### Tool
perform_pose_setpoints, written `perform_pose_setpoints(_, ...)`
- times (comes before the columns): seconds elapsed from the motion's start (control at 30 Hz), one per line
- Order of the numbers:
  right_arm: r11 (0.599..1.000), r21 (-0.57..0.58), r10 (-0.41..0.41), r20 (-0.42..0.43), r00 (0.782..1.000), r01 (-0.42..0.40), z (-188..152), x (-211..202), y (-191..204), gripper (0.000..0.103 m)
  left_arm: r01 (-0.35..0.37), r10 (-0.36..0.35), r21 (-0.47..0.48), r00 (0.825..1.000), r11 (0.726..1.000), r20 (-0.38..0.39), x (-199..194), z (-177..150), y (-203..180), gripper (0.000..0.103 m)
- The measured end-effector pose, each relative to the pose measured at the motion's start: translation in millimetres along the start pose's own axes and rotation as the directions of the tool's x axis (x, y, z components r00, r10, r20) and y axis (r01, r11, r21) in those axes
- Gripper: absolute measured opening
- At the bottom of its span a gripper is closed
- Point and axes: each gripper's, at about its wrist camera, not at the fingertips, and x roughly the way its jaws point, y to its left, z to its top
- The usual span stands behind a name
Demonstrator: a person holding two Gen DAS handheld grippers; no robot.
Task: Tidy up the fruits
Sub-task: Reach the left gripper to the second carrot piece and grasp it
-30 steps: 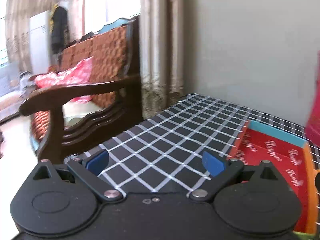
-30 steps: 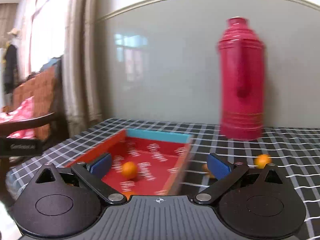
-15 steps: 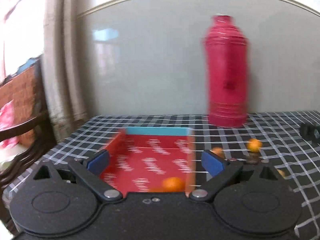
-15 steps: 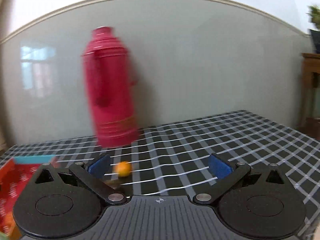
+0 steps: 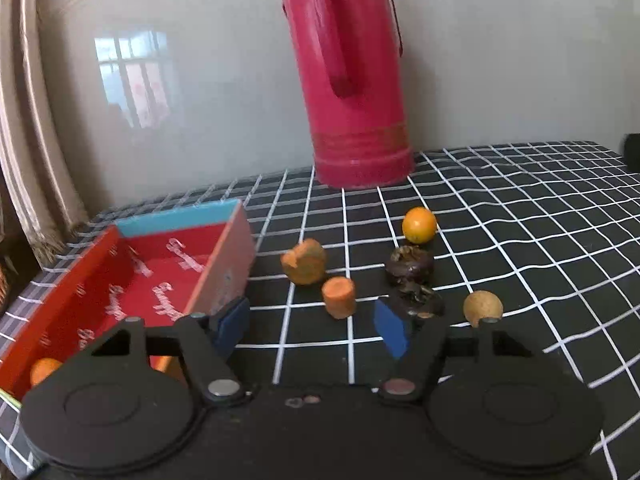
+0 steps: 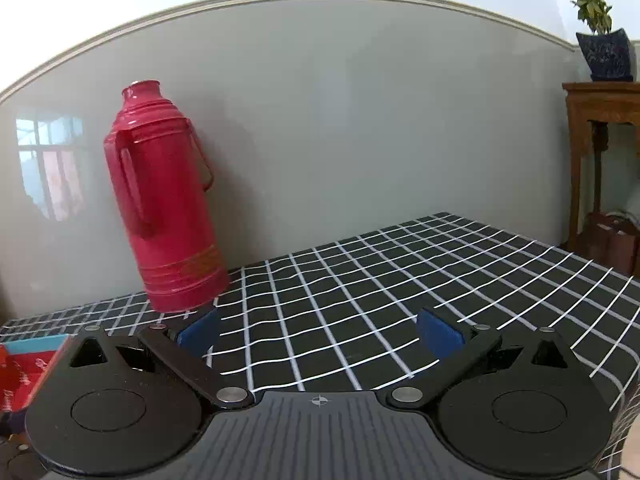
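The left claw (image 5: 316, 326) is closing with nothing between its jaws, above the checked surface (image 5: 520, 240). Loose fruits (image 5: 419, 224) lie just ahead (one orange (image 5: 44, 370) already in the red box (image 5: 132, 280)). The right claw (image 6: 318, 332) gapes, empty.

The left tongs (image 5: 316, 326) are seen tilted downward and slightly rolled, their jaws caught in the act of closing, with nothing gripped between the blue pads (image 5: 391, 332) (only a gap is seen there). The right tongs (image 6: 320, 332) are held at a shallower downward angle, the jaws spread wide and the blue pads (image 6: 438, 336) set far apart with nothing between them. No hand or sleeve is shown in either wrist view; only the black linkage arms and round housings are visible.
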Motion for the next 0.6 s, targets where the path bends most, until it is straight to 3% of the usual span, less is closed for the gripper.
perform_pose_setpoints(0.13, 0.999, -0.012, -0.047, 0.04, 0.998, 0.048, 1, -4, -5, 0.103, 0.017, -0.018, -0.009, 1.0, 1.0, -0.021, 14, 4, 0, 0.054)
perform_pose_setpoints(0.33, 1.0, 0.007, -0.029, 0.041, 0.999, 0.029, 2, -5, -17, 0.103, 0.052, -0.054, -0.03, 0.995, 0.998, -0.083, 43, 7, 1, 0.036)
perform_pose_setpoints(0.47, 0.999, -0.008, -0.037, 0.048, 0.998, 0.038, 3, -6, -21, 0.103, 0.095, -0.098, -0.031, 0.991, 0.995, -0.092, 47, 10, -1, 0.013)
perform_pose_setpoints(0.6, 0.999, -0.002, -0.043, 0.038, 0.998, 0.043, 2, -4, -24, 0.103, 0.066, -0.067, -0.008, 0.995, 0.998, -0.071, 42, 9, -6, 0.012)
